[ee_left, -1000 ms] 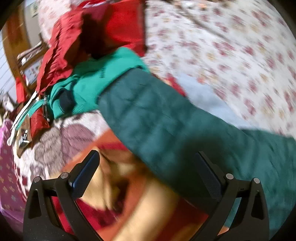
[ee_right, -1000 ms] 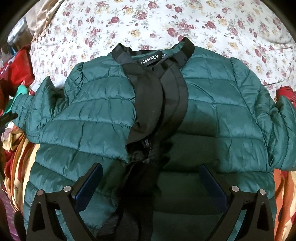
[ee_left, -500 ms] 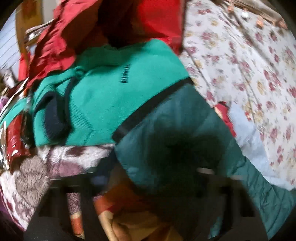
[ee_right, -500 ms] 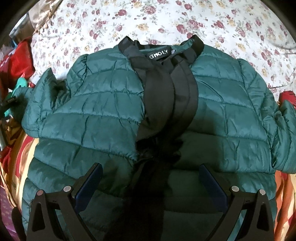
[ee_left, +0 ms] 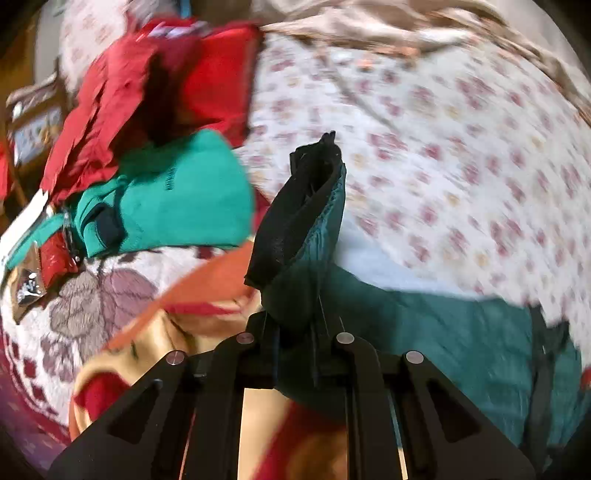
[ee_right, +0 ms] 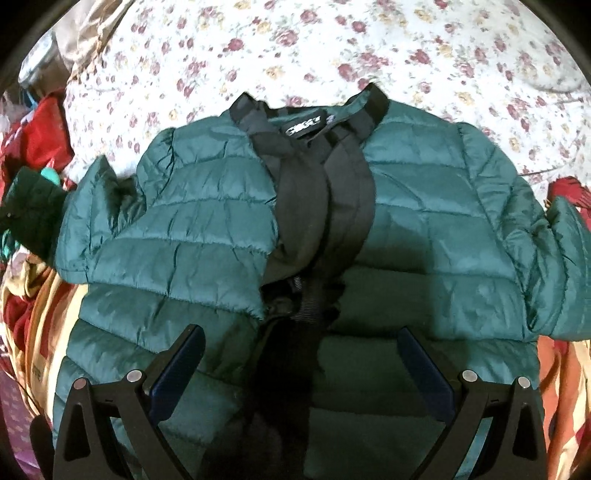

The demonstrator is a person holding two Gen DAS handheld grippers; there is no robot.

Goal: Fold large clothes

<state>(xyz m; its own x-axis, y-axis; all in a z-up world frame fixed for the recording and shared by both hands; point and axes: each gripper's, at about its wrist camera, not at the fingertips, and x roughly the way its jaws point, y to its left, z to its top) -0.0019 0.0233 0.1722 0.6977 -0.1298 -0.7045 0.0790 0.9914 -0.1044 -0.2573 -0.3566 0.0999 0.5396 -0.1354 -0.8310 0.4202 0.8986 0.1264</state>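
A dark green quilted puffer jacket (ee_right: 207, 236) with black trim lies front-up on a floral bedsheet (ee_right: 314, 40), collar away from me. My right gripper (ee_right: 299, 362) is open and empty, hovering over the jacket's lower middle. My left gripper (ee_left: 295, 328) is shut on the jacket's left sleeve cuff (ee_left: 299, 218), whose black-lined end stands up between the fingers. The lifted sleeve (ee_right: 33, 206) also shows at the left edge of the right wrist view.
A pile of red clothes (ee_left: 147, 85) and a bright green sweater (ee_left: 184, 199) lies at the left of the bed. An orange and red patterned blanket (ee_left: 207, 288) lies under the jacket's lower part. A brown cloth (ee_left: 369, 26) lies at the far side.
My left gripper has closed on the sleeve cuff and lifted it. The right gripper has drawn back slightly from the jacket and stays open.
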